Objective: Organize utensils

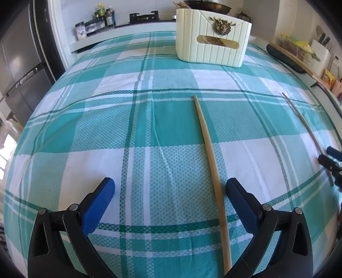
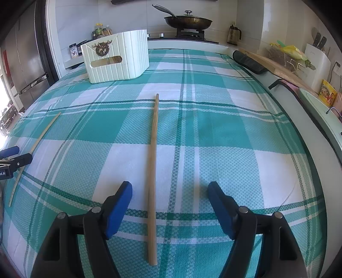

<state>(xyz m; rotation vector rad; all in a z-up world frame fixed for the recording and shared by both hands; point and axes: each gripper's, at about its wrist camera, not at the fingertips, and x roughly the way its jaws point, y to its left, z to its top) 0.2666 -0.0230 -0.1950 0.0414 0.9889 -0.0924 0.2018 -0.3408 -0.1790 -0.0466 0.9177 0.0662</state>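
Two wooden chopsticks lie on the teal plaid tablecloth. In the left wrist view one chopstick lies between the fingers of my open left gripper, close to the right finger. The other chopstick lies at the right, where my right gripper shows. In the right wrist view that chopstick lies between the fingers of my open right gripper. The first chopstick and my left gripper show at the left. A cream utensil box stands at the far side, also seen in the right wrist view, with chopsticks inside.
The table is covered by the plaid cloth. Behind it a counter holds spice bottles, a stove with a pan and a jug. A knife block and a rack stand on the right. A fridge is at the left.
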